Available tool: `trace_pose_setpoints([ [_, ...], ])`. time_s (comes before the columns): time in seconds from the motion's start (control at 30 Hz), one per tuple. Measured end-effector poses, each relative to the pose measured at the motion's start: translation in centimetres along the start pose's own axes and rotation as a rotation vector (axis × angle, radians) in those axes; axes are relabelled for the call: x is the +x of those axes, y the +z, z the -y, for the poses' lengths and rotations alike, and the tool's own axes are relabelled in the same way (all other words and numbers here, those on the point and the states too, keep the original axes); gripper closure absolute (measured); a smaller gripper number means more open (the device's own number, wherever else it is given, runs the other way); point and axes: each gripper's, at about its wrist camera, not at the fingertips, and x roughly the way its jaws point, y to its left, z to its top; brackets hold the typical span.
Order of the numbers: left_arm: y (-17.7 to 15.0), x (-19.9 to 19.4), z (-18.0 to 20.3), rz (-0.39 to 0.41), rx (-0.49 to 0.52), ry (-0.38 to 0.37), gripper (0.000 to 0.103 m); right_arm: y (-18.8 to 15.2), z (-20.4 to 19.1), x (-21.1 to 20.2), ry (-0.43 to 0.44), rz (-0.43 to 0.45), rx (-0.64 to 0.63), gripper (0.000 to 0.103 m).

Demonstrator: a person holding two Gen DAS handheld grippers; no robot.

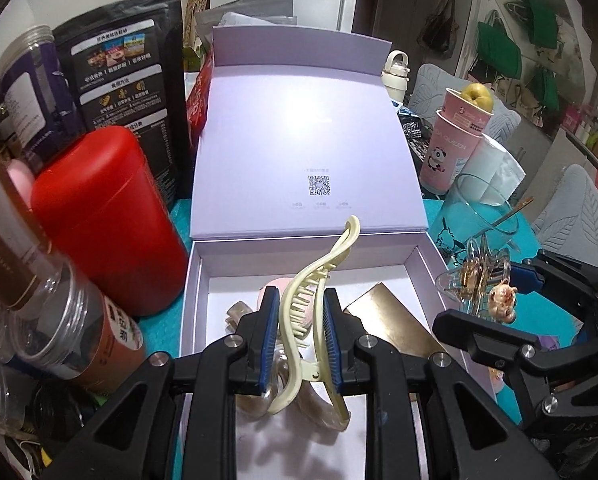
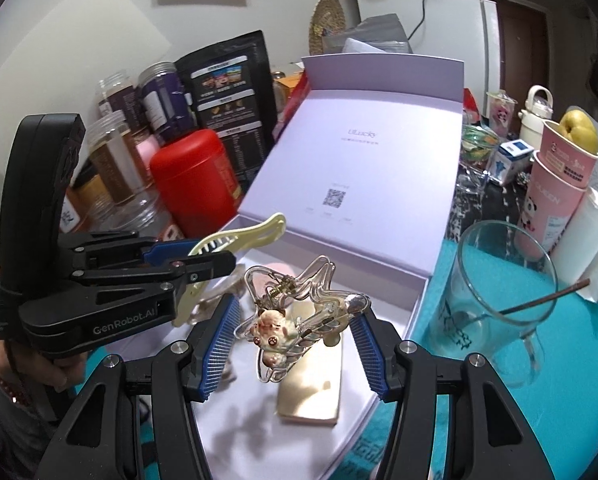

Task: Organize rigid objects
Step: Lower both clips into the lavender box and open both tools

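Note:
An open lilac box [image 1: 427, 276] [image 2: 415, 300] lies on the teal table, its lid standing up behind it. My left gripper [image 1: 301, 336] [image 2: 203, 258] is shut on a cream hair claw [image 1: 313, 288] [image 2: 239, 234] and holds it above the box. My right gripper [image 2: 295, 344] [image 1: 495, 300] holds a clear star-shaped hair clip with a cat charm [image 2: 287, 316] [image 1: 479, 284] between its blue pads [image 2: 221, 344], over the box's right part. Inside the box lie a gold card [image 2: 311, 392] [image 1: 387, 320], a pink clip [image 1: 277, 288] and a translucent brown clip [image 1: 239, 312].
A red canister [image 1: 107, 220] [image 2: 195, 184], jars [image 1: 71, 332] and a black pouch [image 1: 127, 68] crowd the left. A glass mug with a stick [image 2: 499, 300] [image 1: 475, 216], pink cups holding a yellow fruit [image 2: 559, 176] [image 1: 455, 140] and a paper roll [image 2: 587, 236] stand right.

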Motion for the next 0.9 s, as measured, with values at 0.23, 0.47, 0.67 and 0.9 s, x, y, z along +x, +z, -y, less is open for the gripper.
trace_pose_setpoints([
  [0.23,0.0,1.9,-0.5,-0.045,-0.001,-0.005,0.081,-0.3,0.7,2.0,0.006,-0.038,0.011,0.047],
  [0.47,0.2,3.7,-0.8,-0.088,-0.006,-0.019,0.081,-0.3,0.6,3.5,0.013,-0.059,0.001,0.047],
  [0.67,0.8,4.8,-0.6,-0.107,0.004,-0.007,0.081,0.1,0.7,4.8,0.013,-0.074,-0.004,0.047],
  [0.9,1.5,5.5,-0.8,-0.125,0.004,0.010,0.081,0.7,0.9,5.9,0.019,-0.083,-0.009,0.046],
])
